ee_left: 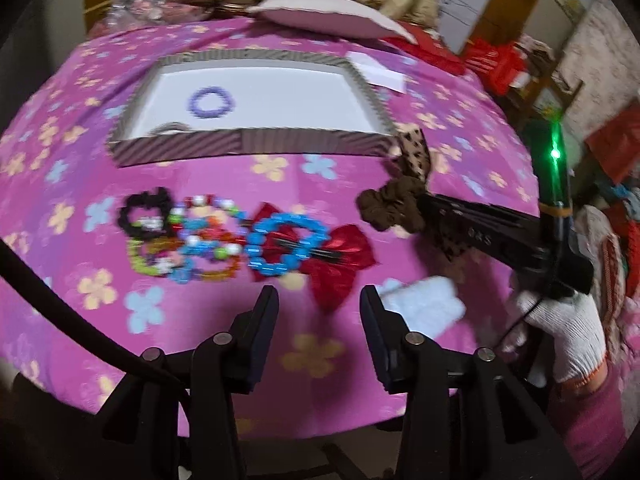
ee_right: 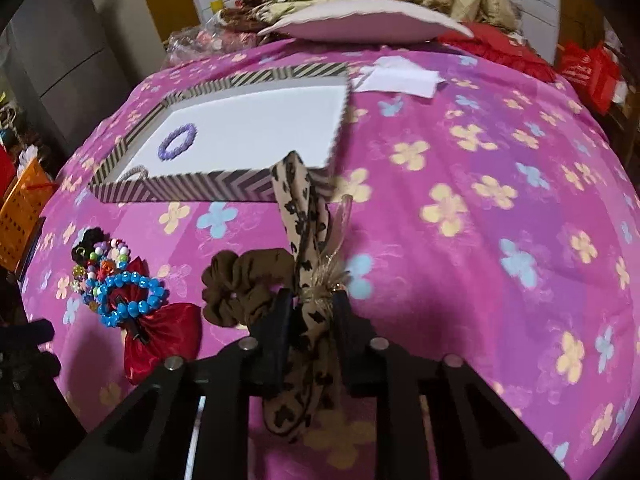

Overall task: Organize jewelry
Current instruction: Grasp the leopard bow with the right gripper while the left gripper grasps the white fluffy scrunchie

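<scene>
A striped shallow box with a white floor holds a purple bracelet. My right gripper is shut on a leopard-print ribbon scrunchie, lifted above the pink cloth, with its brown ruffle hanging left. My left gripper is open and empty, just in front of a red bow clip and a blue bead bracelet. Several bead bracelets and a black scrunchie lie left of them.
Pink flowered cloth covers the table. A pink cushion, white paper and piled fabrics lie at the back. A white cloth lies near my left gripper. An orange crate stands at the left.
</scene>
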Tool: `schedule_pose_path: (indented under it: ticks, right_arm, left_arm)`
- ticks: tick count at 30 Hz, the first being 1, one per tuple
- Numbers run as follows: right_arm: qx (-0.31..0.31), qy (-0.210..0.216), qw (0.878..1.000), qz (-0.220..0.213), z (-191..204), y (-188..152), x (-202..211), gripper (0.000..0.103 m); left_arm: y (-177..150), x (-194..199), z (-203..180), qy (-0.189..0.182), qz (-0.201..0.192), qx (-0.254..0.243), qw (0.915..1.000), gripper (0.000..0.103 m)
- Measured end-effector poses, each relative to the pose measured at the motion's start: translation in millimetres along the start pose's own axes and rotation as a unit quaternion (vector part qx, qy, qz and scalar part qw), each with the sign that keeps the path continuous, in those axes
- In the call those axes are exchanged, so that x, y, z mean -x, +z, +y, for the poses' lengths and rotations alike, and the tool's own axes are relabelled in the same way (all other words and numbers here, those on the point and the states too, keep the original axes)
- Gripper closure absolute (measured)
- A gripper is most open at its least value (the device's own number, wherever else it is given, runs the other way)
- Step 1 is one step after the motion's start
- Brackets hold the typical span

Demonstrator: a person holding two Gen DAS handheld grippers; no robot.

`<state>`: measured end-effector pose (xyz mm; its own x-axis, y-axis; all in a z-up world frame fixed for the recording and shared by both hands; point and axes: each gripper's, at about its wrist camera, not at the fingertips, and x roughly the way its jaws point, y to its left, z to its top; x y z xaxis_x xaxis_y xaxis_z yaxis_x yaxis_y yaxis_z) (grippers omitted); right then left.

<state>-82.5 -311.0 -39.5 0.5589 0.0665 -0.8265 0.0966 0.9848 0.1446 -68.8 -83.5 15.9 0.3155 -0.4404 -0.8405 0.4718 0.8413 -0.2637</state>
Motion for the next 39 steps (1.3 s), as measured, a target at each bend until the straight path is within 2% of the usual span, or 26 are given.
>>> schedule_pose_path:
  ticks: [2,4,7,13,16,21,22,25,30,35,39]
  right_arm:
    - [-0.002,-0.008,1.000,-0.001,-8.0,-1.1,5.1,0.082]
    - [-0.007,-0.013,1.000,0.001,-16.8,-3.2,8.5,0.082]
    - [-0.014,-0.010,1.000,0.009,-26.1,-7.2,7.8,0.082]
    - [-0.016,-0.001,1.000,0.014,-28.6,-11.2,5.3,0.082]
    - [-0.021,0.004,1.000,0.016,-31.2,-10.6,3.4,0.080]
    - [-0.028,0.010,0.999,0.015,-33.2,-12.2,-0.1,0.079]
    - [-0.029,0.010,0.999,0.012,-33.4,-12.6,0.6,0.080]
    - [-0.024,0.010,1.000,0.006,-31.0,-12.8,3.8,0.083]
    - [-0.017,0.016,1.000,-0.004,-26.6,-8.6,14.5,0.085]
    - [-0.006,0.017,1.000,-0.019,-20.7,2.3,31.3,0.085]
    - [0.000,0.018,0.999,-0.034,-17.0,16.5,42.3,0.086]
  left_arm:
    - [-1.9,-2.5,-11.0,-0.026,0.004,-0.018,0.9995,0.045]
    - [-3.7,-6.5,-24.8,-0.038,0.009,-0.049,0.9980,0.040]
    - [-6.3,-16.1,-41.7,-0.054,0.026,-0.085,0.9946,0.038]
    - [-11.7,-32.2,-64.0,-0.043,0.035,-0.152,0.9868,0.038]
    - [-13.5,-43.3,-70.1,-0.045,0.050,-0.169,0.9833,0.038]
    - [-15.8,-57.0,-69.8,-0.035,0.057,-0.164,0.9842,0.040]
    - [-14.9,-57.5,-67.8,-0.032,0.053,-0.159,0.9854,0.050]
    - [-11.8,-54.0,-62.1,-0.030,0.052,-0.148,0.9872,0.066]
    - [-2.1,-41.8,-51.0,-0.036,0.041,-0.114,0.9919,0.071]
    - [9.7,-21.2,-44.7,-0.032,0.012,-0.100,0.9944,0.072]
    - [31.7,-7.0,-33.9,-0.019,-0.017,-0.082,0.9963,0.072]
